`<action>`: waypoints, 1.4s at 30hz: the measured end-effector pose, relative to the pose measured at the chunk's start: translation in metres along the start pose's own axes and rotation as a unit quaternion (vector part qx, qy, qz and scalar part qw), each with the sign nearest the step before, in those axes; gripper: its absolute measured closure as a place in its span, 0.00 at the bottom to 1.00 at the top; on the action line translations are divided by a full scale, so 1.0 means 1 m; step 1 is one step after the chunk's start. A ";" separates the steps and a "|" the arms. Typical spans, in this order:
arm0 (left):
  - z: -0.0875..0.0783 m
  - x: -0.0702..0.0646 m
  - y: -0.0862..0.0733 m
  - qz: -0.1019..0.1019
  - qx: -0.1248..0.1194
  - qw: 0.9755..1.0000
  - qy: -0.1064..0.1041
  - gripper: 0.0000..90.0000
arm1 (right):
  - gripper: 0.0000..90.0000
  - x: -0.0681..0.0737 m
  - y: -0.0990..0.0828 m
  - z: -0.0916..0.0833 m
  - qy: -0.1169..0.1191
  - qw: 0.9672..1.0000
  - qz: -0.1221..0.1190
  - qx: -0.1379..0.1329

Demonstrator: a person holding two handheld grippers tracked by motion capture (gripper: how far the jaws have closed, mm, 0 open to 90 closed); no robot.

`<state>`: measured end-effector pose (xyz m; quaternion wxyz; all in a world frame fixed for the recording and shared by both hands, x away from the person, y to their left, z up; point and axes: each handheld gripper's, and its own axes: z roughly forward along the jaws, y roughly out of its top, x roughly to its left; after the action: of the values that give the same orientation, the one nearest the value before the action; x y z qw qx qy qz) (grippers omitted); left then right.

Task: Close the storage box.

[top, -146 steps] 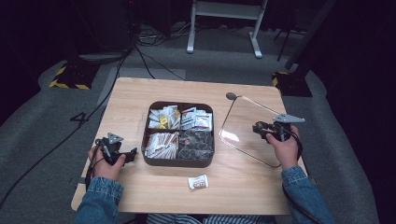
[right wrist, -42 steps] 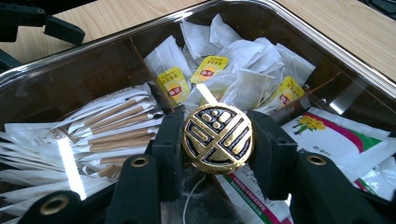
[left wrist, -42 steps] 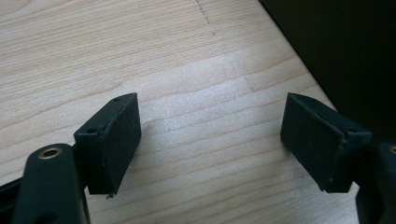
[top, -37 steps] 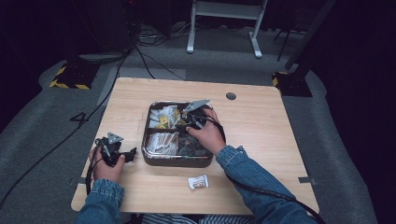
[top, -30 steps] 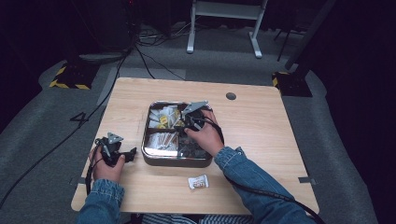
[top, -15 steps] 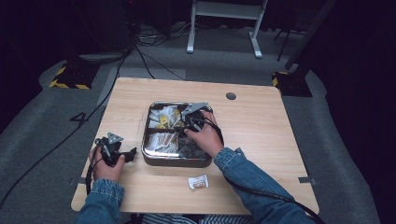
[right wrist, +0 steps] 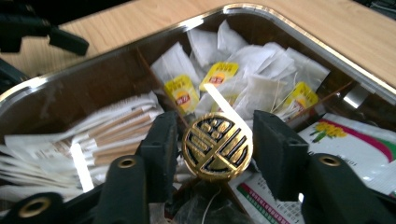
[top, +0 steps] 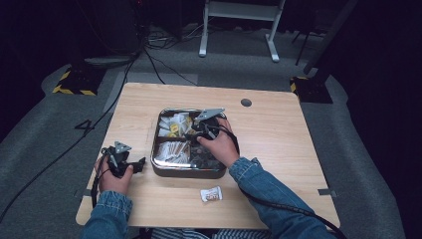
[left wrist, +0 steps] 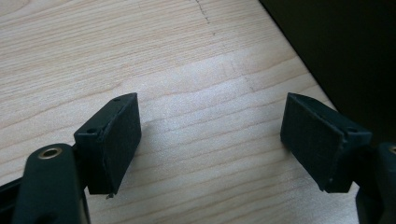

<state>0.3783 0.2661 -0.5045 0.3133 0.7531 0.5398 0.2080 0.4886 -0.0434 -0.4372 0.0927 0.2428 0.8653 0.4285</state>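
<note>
Framing round gold knob (right wrist: pixel 217 147) between right hand-held gripper (right wrist: pixel 217 154) jaws | unresolved overhead

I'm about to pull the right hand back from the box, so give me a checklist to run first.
1. Right gripper jaws off the gold knob: ok. They have just been opening, and the knob sits between them with slim gaps.
2. Clear lid seated flush on the box: cannot tell.
3. Left gripper open and empty over the table: ok.
4. Loose packet apart from the box: ok.
</note>
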 end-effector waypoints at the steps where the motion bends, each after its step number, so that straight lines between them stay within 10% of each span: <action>1: 0.000 0.000 0.000 0.000 0.000 1.000 0.000 0.23 | 0.54 -0.001 0.001 -0.002 -0.002 1.000 -0.002 -0.004; 42: 0.000 0.002 0.000 0.008 0.001 1.000 -0.010 0.22 | 0.46 -0.031 -0.011 -0.120 -0.040 0.997 0.018 -0.065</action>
<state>0.3791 0.2678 -0.5047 0.3165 0.7597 0.5307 0.2027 0.4672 -0.1481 -0.3740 0.1348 0.2684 0.8269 0.4754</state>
